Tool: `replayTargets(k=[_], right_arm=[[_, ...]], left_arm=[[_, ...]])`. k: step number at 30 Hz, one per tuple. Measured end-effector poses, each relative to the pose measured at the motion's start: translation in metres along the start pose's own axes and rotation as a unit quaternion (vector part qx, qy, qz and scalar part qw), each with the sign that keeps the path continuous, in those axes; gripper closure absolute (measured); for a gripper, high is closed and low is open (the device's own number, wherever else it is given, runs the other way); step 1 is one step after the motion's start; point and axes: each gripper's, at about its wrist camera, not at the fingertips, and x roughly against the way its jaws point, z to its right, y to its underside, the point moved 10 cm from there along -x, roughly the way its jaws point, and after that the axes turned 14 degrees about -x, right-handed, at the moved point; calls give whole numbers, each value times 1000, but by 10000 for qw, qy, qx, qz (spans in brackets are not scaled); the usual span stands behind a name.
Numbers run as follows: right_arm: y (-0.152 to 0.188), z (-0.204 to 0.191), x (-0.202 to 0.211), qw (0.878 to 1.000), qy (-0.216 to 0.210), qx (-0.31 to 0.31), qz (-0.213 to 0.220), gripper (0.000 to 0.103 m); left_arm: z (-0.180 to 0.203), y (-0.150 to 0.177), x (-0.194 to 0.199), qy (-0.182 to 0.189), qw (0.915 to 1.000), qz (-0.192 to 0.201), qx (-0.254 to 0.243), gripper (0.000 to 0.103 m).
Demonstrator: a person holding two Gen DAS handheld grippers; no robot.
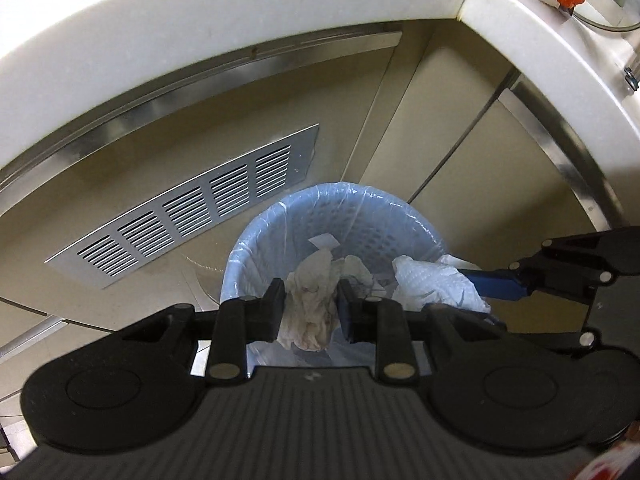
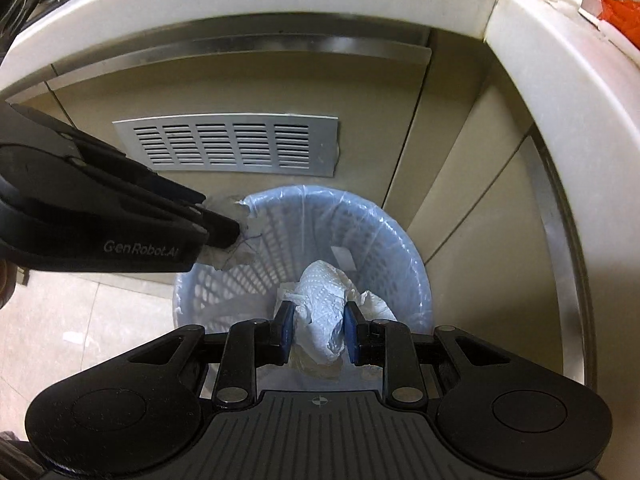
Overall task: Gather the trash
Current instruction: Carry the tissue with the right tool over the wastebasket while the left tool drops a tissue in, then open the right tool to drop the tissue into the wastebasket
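Beige cabinet fronts with a slotted metal vent panel (image 2: 226, 145) meet in a corner under a white countertop edge (image 1: 200, 20), and a pale blue lattice wastebasket (image 2: 408, 276) lined with a clear plastic bag stands on the floor in that corner. Each gripper hangs over the basket's mouth with a wad of trash. The left gripper (image 1: 310, 310) has its jaws clamped on a stained, crumpled tissue (image 1: 308, 312), near the basket's left side in the right wrist view. The right gripper (image 2: 319, 330) is closed around a white embossed paper towel (image 2: 322, 300), above the basket's opening. Inside the basket I can make out more crumpled paper and a small flat white slip (image 1: 325, 242) against the far wall. The risk, as I judge it, lies with the tissue: it sits close to the rim, so a release there could drop it on the tiled floor (image 2: 60, 320). Light paper may also cling to a pad or catch on the liner's loose edge.
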Motion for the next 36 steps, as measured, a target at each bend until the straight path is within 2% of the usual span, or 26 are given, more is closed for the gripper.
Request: replayTargets(k=[13,24,36], right_arm=[[-2,-1,-4,10000,10,-72,-61,77],[-2,0,-6,10000,11,-59,-70,77],[-2,0,-5,10000,16,-60,-38,77]], left_arm=[[1,-7,-7,5,10000,-48,11,74],[0,-6,-7,-20,9999,-71,130,56],[-5,-6,-1,-74,9998,-32,166,53]])
